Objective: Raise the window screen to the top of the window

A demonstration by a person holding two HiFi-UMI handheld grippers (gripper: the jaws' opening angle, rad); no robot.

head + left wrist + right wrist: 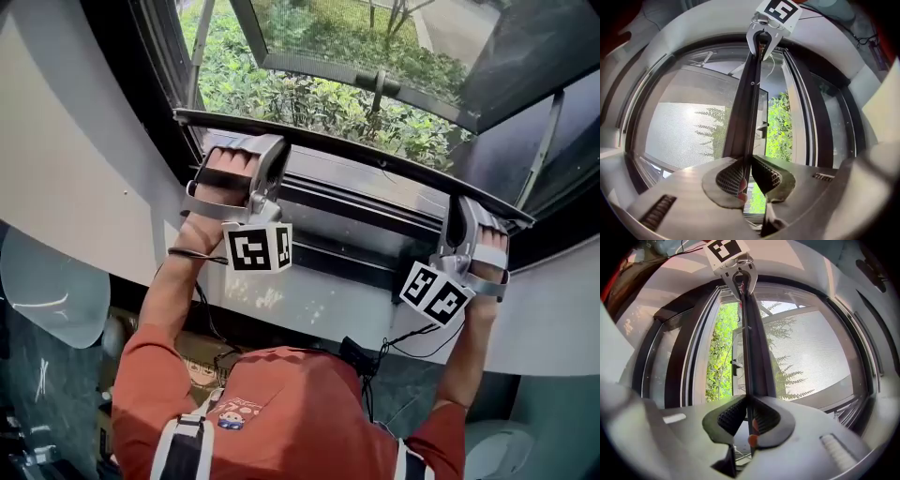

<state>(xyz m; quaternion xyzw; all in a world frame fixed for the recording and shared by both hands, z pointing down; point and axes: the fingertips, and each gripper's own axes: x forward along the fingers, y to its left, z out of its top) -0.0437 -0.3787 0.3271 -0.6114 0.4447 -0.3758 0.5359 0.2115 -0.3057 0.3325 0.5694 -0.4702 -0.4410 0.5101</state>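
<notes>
The window screen's dark handle bar [356,155] runs across the window opening, a little above the sill. My left gripper [267,155] is shut on its left end and my right gripper [464,223] on its right end. In the left gripper view the jaws [749,161] pinch the bar's [751,93] thin edge, and the right gripper [764,37] shows at its far end. The right gripper view mirrors this: the jaws [749,401] clamp the bar [752,343], with the left gripper [739,275] beyond. Grey mesh [684,126] [811,352] hangs from one side of the bar.
Past the bar, an open casement pane [375,80] with a handle leans outward over green bushes [281,94]. A dark window frame [141,84] lines the opening, with white wall [56,169] at the left and a pale sill [309,305] below. Cables hang by the person's red shirt [281,412].
</notes>
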